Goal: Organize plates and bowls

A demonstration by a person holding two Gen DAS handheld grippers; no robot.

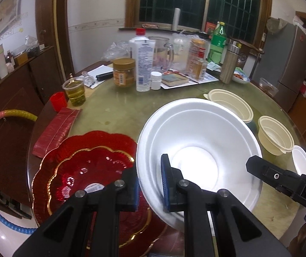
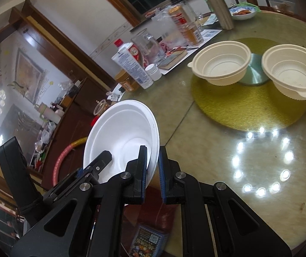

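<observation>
A white foam bowl [image 1: 198, 147] is held tilted above the table, gripped on two sides of its rim. My left gripper [image 1: 150, 184] is shut on its near rim. My right gripper [image 2: 153, 169] is shut on the opposite rim of the same bowl [image 2: 123, 137] and shows at the right of the left wrist view [image 1: 266, 169]. Stacked red scalloped plates [image 1: 84, 167] lie under the bowl's left side. Two cream plastic bowls [image 2: 221, 62] [image 2: 292, 70] stand on the table. Another white bowl [image 1: 302, 162] sits at the far right.
The round glass-topped table [image 2: 260, 160] has a yellow mat [image 2: 249, 107] in the middle. At the back stand bottles, a jar [image 1: 124, 71], a glass pitcher [image 1: 161, 53], a steel flask [image 1: 230, 62], a cup of tea [image 1: 75, 90] and a red cup [image 1: 57, 101].
</observation>
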